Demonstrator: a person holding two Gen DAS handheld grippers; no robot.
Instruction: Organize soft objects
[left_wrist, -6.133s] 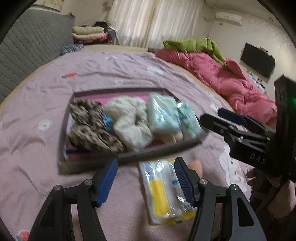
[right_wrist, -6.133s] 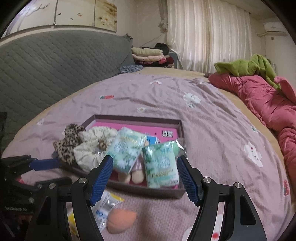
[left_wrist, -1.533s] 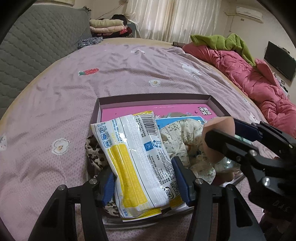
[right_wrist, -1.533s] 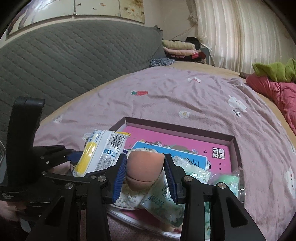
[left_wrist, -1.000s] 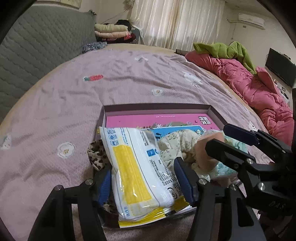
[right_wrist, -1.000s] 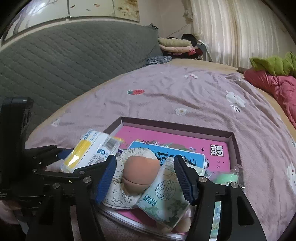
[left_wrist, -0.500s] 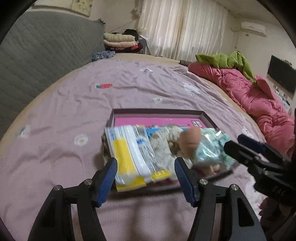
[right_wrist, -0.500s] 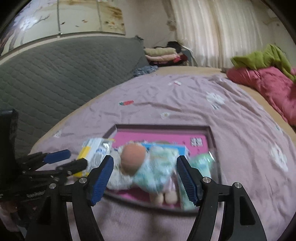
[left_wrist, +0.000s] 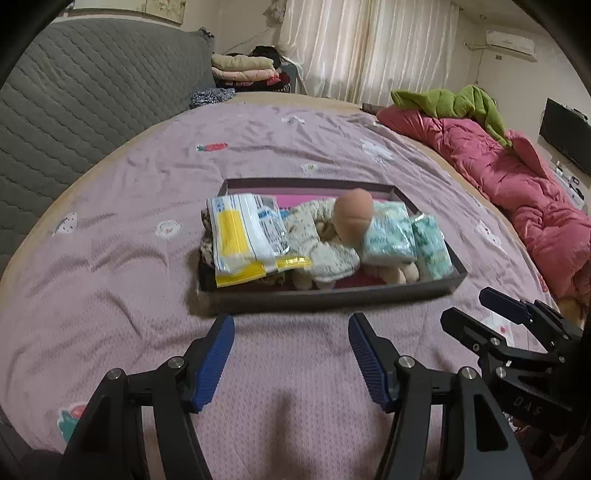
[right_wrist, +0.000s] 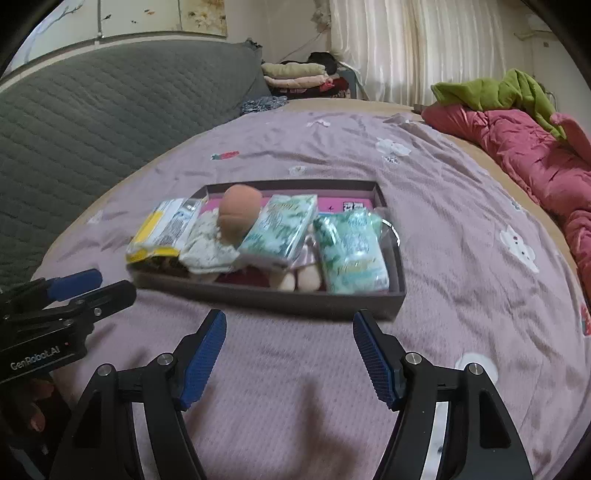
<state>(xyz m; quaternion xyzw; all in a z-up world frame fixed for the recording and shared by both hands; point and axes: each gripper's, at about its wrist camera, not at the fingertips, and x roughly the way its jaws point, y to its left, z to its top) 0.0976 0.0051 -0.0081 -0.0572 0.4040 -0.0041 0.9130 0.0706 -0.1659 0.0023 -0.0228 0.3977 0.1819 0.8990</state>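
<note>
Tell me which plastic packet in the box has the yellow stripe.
The yellow-striped packet at the box's left end; the two tissue packs on the right are green-and-white.

A bed (left_wrist: 295, 398) covered by a mauve sheet (right_wrist: 461, 229) printed with small cartoon motifs carries everything. A shallow dark box (left_wrist: 332, 297) sits directly on the sheet near the middle, and a crumpled pink quilt (left_wrist: 517, 181) lies along the bed's right edge.

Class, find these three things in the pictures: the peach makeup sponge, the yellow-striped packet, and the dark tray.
peach makeup sponge (left_wrist: 354, 213), left wrist view, its rounded side.
yellow-striped packet (left_wrist: 231, 236), left wrist view, the yellow band.
dark tray (right_wrist: 266, 295), right wrist view, the near wall.
</note>
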